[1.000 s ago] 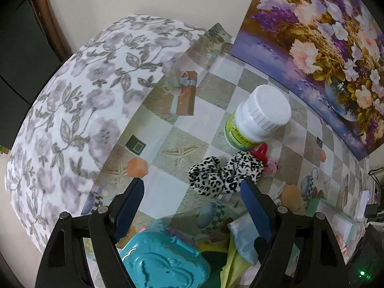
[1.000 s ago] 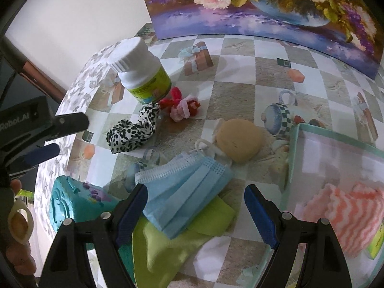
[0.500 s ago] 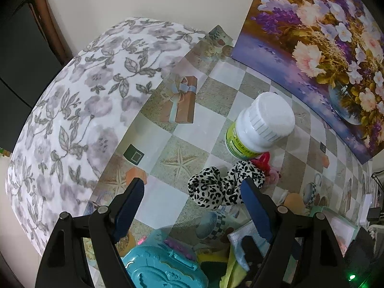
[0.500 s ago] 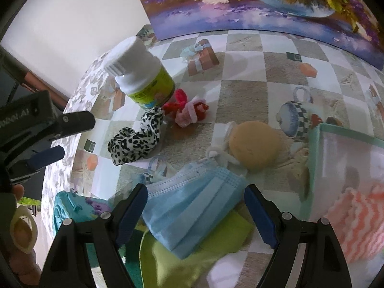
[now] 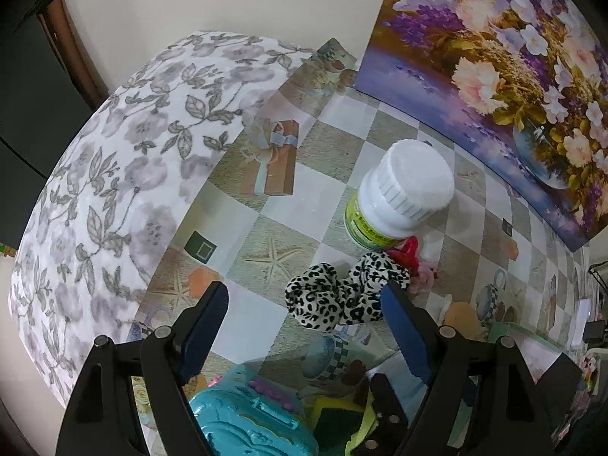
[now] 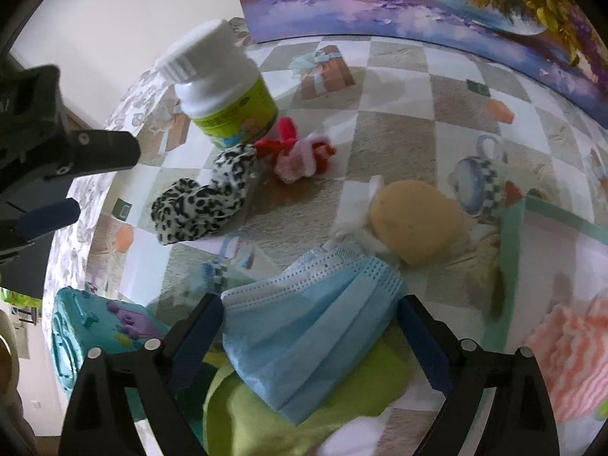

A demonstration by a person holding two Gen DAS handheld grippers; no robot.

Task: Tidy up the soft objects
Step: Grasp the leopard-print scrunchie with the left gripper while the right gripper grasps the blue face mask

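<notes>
**Face mask between right claw fingers, not gripped**

Face mask (image 6: 311, 326) lies on green cloth (image 6: 288, 414) on table (image 6: 395, 129); right claw (image 6: 309, 332) spread wide around it. Left claw (image 5: 304, 326) open, empty, beside leopard scrunchie (image 5: 342, 296).

Scrunchie (image 6: 205, 205) before bottle (image 6: 224, 95); mask (image 6: 304, 326) on cloth (image 6: 288, 418), probably touching sponge (image 6: 414, 224).

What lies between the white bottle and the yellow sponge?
In the right wrist view, a red-and-pink hair tie lies between the bottle and sponge.
</notes>
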